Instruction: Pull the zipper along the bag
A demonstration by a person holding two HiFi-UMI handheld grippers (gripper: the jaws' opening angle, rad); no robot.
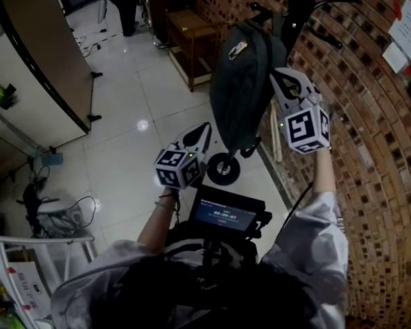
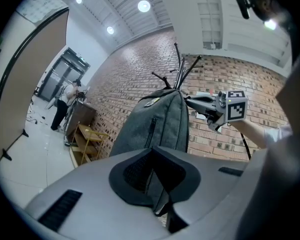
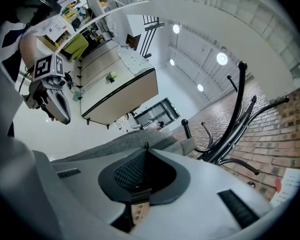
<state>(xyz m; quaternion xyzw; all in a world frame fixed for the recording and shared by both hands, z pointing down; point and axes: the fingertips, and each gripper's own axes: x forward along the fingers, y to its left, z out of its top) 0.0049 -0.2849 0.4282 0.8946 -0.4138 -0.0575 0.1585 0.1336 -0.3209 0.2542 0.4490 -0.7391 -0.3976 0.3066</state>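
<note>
Two grippers clenched: left (image 2: pixel 152 154) pinches bag (image 2: pixel 160 121) at bottom edge; right (image 3: pixel 145 150) nips tiny tab (image 3: pixel 146 145) atop it, mostly hidden between jaws.

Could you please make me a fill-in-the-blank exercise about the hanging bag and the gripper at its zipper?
1. The bag is ___ in colour.
2. The wall behind it is made of ___.
3. The jaws of the right gripper are ___ on the zipper pull.

Missing words: grey; brick; shut.
</note>
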